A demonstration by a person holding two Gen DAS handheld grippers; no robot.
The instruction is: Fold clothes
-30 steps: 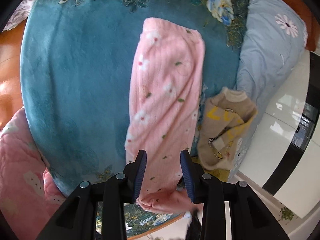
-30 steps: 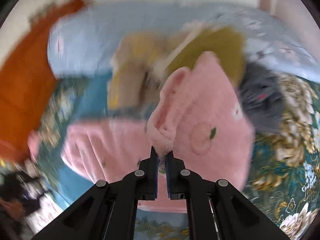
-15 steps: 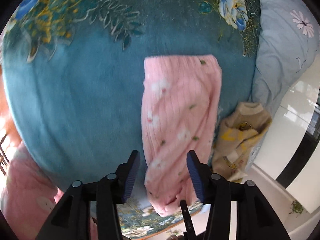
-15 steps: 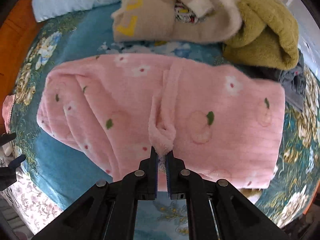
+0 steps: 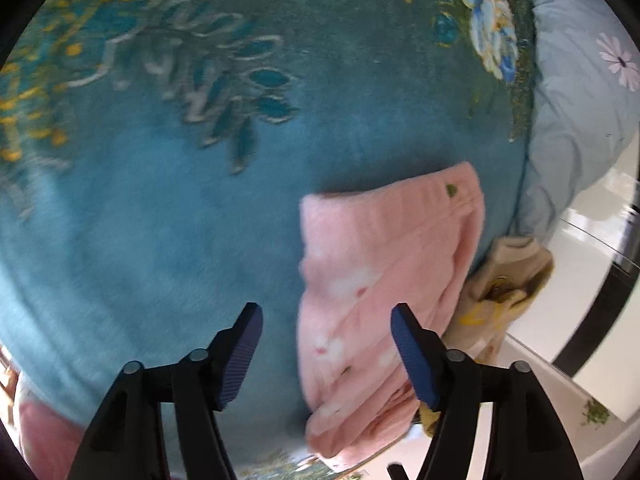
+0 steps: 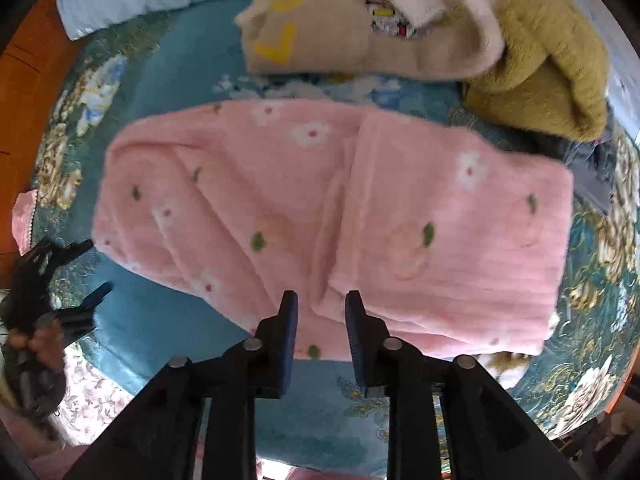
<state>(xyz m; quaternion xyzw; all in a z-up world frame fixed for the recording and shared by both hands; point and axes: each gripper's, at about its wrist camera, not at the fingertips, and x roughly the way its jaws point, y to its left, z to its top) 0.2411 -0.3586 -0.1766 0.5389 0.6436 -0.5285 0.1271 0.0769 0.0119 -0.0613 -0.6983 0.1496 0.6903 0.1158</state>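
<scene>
A pink fleece garment [image 6: 328,216] with white flowers lies folded flat on the teal floral blanket [image 6: 168,84]; one half is laid over the other. My right gripper [image 6: 321,312] is open and empty, just above its near edge. In the left wrist view the same garment [image 5: 380,280] lies at the lower right. My left gripper [image 5: 326,340] is wide open and empty, above the blanket [image 5: 200,200], with the garment's left edge between its fingers. The left gripper also shows at the left edge of the right wrist view [image 6: 76,280].
A beige sweater with yellow letters [image 6: 320,36], an olive fleece item [image 6: 548,72] and a grey garment [image 6: 592,172] lie piled beyond the pink one. A light blue pillow [image 5: 580,112] lies at the bed's end. Another pink cloth [image 5: 44,432] lies at the left.
My right gripper opened and let go of the pink garment, which now lies folded flat. My left gripper opened wider and pulled back and left from the garment.
</scene>
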